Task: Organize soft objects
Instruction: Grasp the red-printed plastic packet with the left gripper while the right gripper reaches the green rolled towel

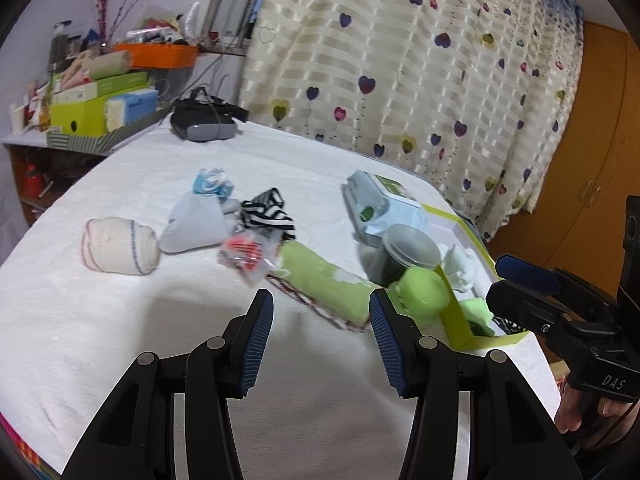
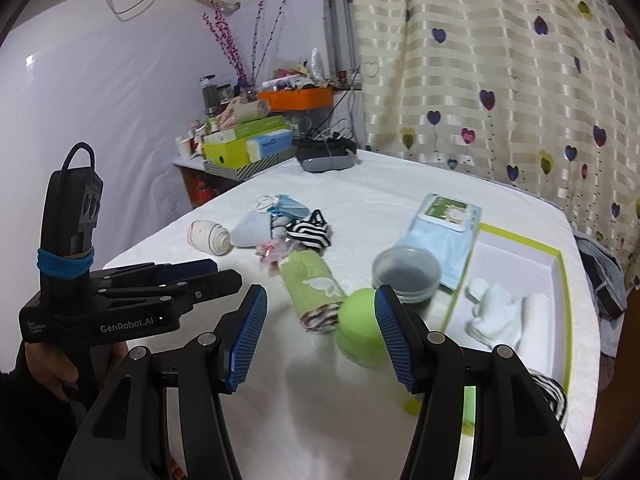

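Note:
On the white bed lie a rolled green towel (image 1: 324,288) (image 2: 312,292), a striped black-and-white cloth (image 1: 268,212) (image 2: 310,232), a pale blue sock (image 1: 196,224) (image 2: 250,232), a rolled cream bandage (image 1: 120,246) (image 2: 210,238) and a blue mask (image 1: 212,184) (image 2: 288,206). A green-rimmed white box (image 2: 560,280) (image 1: 456,312) at the right holds white cloths (image 2: 500,314) and a striped cloth (image 2: 554,396). My left gripper (image 1: 322,344) is open and empty, just short of the towel. My right gripper (image 2: 322,336) is open and empty, near a green jar (image 2: 358,330) (image 1: 424,292).
A clear round tub (image 2: 406,274) (image 1: 404,252), a wipes pack (image 2: 444,228) (image 1: 380,204) and a small red-and-white packet (image 1: 244,256) lie among the cloths. A black and grey headset (image 1: 204,124) sits at the far edge. A cluttered shelf (image 1: 92,116) stands left; a heart-print curtain (image 1: 400,60) hangs behind.

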The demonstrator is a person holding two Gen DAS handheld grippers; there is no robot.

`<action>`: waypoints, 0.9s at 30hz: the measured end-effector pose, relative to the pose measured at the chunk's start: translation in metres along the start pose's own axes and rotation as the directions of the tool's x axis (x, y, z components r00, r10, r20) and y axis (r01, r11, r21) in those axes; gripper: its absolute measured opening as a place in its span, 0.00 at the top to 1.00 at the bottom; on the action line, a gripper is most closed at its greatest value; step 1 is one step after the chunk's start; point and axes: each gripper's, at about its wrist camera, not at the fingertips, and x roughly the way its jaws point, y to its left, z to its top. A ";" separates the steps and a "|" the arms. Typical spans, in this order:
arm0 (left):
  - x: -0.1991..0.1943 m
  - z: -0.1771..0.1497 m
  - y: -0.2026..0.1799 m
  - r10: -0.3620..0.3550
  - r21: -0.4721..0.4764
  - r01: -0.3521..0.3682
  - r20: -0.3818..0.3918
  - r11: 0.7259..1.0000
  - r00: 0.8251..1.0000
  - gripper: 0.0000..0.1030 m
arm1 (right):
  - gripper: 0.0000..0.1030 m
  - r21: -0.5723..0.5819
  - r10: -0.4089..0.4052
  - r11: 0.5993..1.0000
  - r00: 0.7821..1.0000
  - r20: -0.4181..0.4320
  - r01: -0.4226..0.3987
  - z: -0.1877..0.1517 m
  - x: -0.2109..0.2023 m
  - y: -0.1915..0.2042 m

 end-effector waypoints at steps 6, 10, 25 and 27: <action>0.003 0.004 0.022 0.034 -0.037 -0.034 -0.004 0.999 0.999 0.52 | 0.45 -0.038 0.035 0.999 0.999 -0.033 -0.036 0.007 0.023 0.013; 0.013 0.010 0.032 0.050 -0.035 -0.050 -0.011 0.998 0.999 0.52 | 0.45 -0.045 0.056 0.997 0.997 -0.047 -0.058 0.010 0.035 0.019; 0.093 0.033 0.053 0.059 -0.083 -0.070 -0.136 0.994 0.989 0.52 | 0.45 -0.049 0.044 0.998 0.997 -0.068 -0.048 0.017 0.049 0.018; 0.101 0.034 0.055 0.056 -0.092 -0.070 -0.148 0.993 0.987 0.52 | 0.45 -0.050 0.046 0.997 0.996 -0.073 -0.050 0.019 0.053 0.017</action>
